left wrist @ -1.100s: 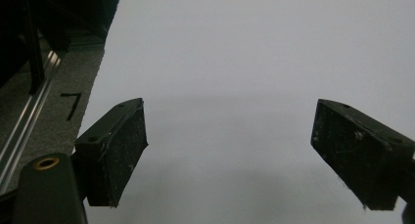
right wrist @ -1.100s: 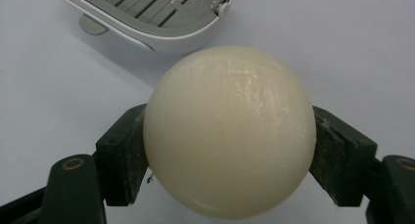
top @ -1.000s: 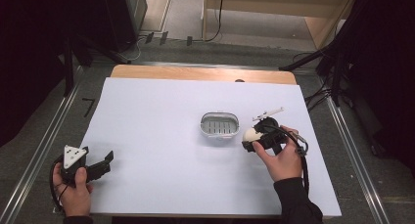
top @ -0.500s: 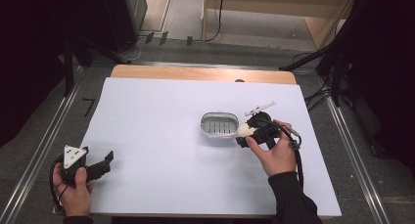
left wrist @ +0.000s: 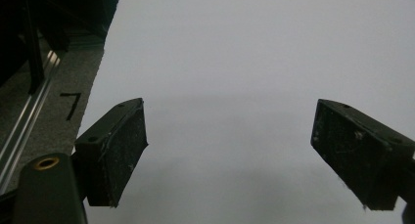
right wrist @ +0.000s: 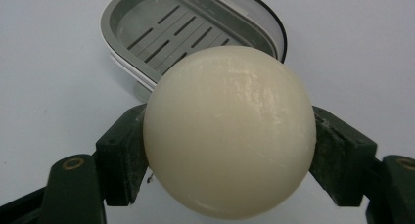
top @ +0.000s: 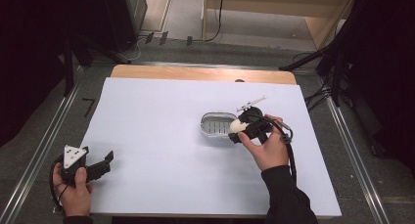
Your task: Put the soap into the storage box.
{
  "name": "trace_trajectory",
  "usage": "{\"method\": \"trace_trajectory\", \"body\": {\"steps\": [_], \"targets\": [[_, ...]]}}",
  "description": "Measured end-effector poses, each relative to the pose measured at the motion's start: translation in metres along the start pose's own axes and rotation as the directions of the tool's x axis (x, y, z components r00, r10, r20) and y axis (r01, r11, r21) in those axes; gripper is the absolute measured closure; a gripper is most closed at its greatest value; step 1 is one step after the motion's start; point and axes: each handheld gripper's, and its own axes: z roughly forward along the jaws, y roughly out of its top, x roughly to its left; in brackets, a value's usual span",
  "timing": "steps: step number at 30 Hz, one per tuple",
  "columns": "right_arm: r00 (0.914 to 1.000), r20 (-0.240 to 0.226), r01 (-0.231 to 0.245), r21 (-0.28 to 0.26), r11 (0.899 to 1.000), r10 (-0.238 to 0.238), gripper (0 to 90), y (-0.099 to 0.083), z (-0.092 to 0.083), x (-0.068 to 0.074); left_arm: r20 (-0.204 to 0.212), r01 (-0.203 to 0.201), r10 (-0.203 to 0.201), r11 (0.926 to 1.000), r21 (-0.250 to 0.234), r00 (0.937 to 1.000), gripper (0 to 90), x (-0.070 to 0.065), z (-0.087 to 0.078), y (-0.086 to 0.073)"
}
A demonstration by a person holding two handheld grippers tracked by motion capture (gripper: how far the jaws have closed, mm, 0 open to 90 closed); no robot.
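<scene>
High view: white sheet covers table (top: 161, 136). Grey soap dish (top: 215, 125) sits right of centre on the sheet, slotted floor bare. R gripper (top: 236, 127) at the dish's right edge, held in person's right hand (top: 266, 148), cable looping off toward the wrist. Cream soap ball (top: 237, 125) sits at the gripper tip, just over the dish's right rim; contact w/ rim cannot be told from here. Small syringe (top: 251, 103) lies on sheet just behind the gripper, apart from the dish.

R gripper view: soap ball (right wrist: 229, 130) clamped between both jaws, pads pressed on its left and right flanks. Ball smooth, round, slightly glossy. Soap dish (right wrist: 147, 33) behind and below the ball, tilted in this view; grey slotted tray in a paler outer shell w/ dark trim on far rim. Ball overlaps the near rim in the pic; looks held above it, not resting.

L gripper (top: 100, 164) near front-left corner of the sheet, well apart from the dish, in person's left hand (top: 73, 192), grey three-cornered plate on top.

L gripper view: L gripper (left wrist: 227, 155) jaws spread wide, nothing between them, plain white sheet under them. Grey floor strip and metal rail at left edge.
</scene>
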Motion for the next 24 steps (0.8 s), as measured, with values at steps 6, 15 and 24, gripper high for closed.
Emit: {"method": "trace_trajectory", "body": {"steps": [6, 15, 24], "targets": [[1.0000, -0.006, 0.005, -0.001, 1.000, -0.005, 25.5, 0.007, 0.003, 0.005, 0.000, 0.000, 0.000, 1.0000, 0.000, 1.0000, 14.4, 0.000, 0.000, 0.000], [0.9996, -0.016, 0.024, 0.004, 1.000, -0.023, 25.4, 0.018, 0.011, 0.010, 0.001, 0.004, -0.004, 1.0000, -0.002, 1.0000, 14.4, 0.000, 0.000, 0.000], [0.9994, -0.020, 0.029, 0.013, 0.999, -0.029, 25.5, 0.025, 0.018, 0.013, 0.002, 0.004, -0.004, 1.0000, -0.002, 1.0000, 14.4, 0.000, 0.000, 0.000]]}}
